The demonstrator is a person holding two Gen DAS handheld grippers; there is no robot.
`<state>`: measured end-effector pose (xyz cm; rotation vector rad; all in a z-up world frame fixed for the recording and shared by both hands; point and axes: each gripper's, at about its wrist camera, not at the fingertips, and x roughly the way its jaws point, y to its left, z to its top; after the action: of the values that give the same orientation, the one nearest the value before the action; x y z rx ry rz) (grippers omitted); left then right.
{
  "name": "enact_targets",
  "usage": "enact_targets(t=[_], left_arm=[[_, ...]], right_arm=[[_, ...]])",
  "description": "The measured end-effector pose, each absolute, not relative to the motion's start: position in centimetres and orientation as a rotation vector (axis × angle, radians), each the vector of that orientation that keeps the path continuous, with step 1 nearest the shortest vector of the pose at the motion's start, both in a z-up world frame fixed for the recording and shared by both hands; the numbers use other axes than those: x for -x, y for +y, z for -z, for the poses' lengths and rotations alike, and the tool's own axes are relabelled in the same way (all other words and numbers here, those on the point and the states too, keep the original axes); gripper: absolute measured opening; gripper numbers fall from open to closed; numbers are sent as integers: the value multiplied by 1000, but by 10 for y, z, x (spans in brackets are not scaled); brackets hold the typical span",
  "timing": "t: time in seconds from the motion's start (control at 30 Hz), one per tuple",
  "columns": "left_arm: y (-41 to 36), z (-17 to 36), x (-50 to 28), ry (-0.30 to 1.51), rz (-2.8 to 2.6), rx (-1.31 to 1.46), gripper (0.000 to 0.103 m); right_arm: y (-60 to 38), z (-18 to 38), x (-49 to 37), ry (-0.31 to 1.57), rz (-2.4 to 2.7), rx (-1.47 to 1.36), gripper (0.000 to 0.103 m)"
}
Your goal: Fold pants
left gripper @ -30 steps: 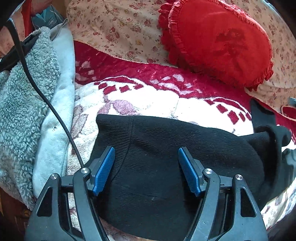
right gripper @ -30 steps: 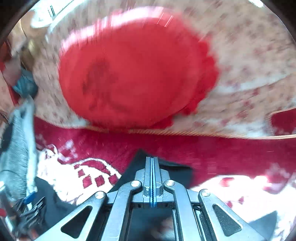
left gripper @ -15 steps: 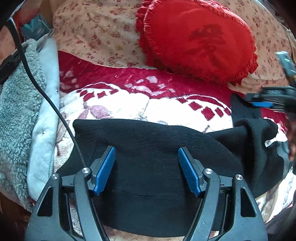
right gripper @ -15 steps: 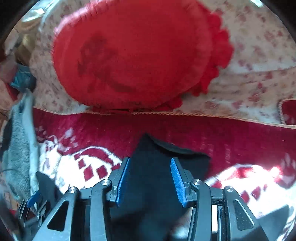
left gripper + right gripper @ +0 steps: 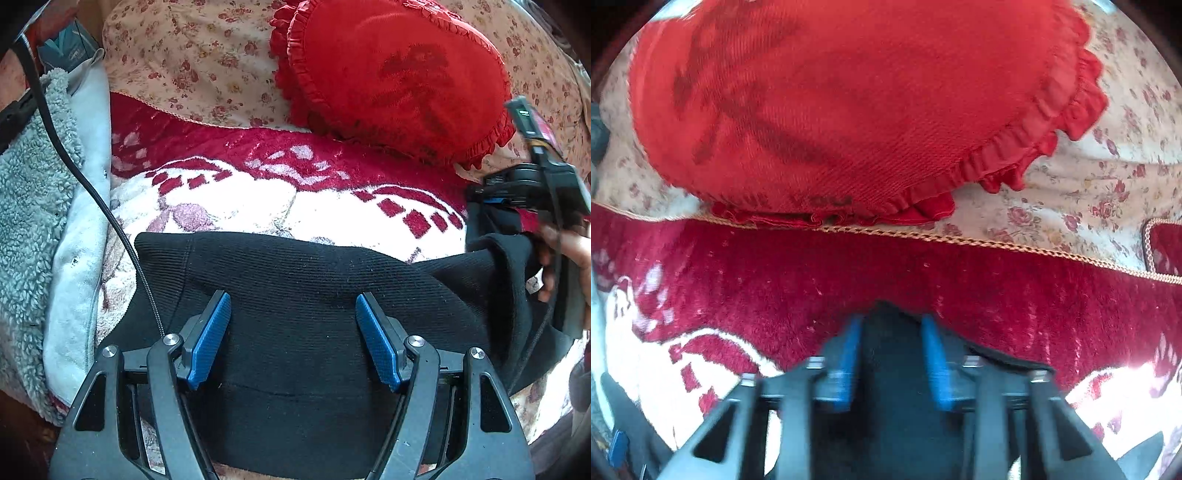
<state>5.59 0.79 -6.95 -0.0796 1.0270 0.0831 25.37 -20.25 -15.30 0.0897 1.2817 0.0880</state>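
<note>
Taking the red heart cushion (image 5: 395, 74) as our landmark, the black pants (image 5: 295, 295) lie on the blanket below it. Our left gripper (image 5: 293, 328) hovers spread over the folded half, unchanged. To its right, our right gripper (image 5: 892, 360), clamped a second ago, has opened and released the cloth, so that fold seems laid.

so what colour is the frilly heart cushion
Bright red, with a darker red motif on its face; the left wrist view shows it best.
</note>
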Motion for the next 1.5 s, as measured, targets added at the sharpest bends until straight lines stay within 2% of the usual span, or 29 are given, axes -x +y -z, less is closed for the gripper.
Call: enact_targets(t=[0.07, 0.4, 0.5, 0.67, 0.83, 0.97, 1.13, 1.27, 1.5], left_arm=[[8, 68, -56, 1029, -86, 81, 70], [7, 64, -48, 1021, -94, 91, 70], [6, 64, -47, 1028, -94, 92, 70], [13, 58, -38, 1010, -98, 98, 70], [42, 58, -29, 1004, -150, 133, 70], [68, 58, -21, 999, -215, 132, 70], [97, 65, -19, 1013, -282, 155, 70], [100, 70, -21, 1023, -282, 163, 70], [100, 74, -28, 1024, -276, 150, 70]], right_arm=[[-217, 143, -247, 1263, -135, -156, 4], [-355, 39, -133, 1022, -139, -369, 4], [-383, 25, -103, 1014, -81, -367, 4], [-418, 37, -65, 1069, 22, -343, 4], [-426, 96, -49, 1284, 98, -297, 5], [-411, 70, -43, 1205, 87, -252, 10], [-361, 37, -61, 1083, -161, -353, 27], [-286, 58, -88, 1128, -430, -425, 27], [-179, 107, -130, 1247, -556, -308, 27]])
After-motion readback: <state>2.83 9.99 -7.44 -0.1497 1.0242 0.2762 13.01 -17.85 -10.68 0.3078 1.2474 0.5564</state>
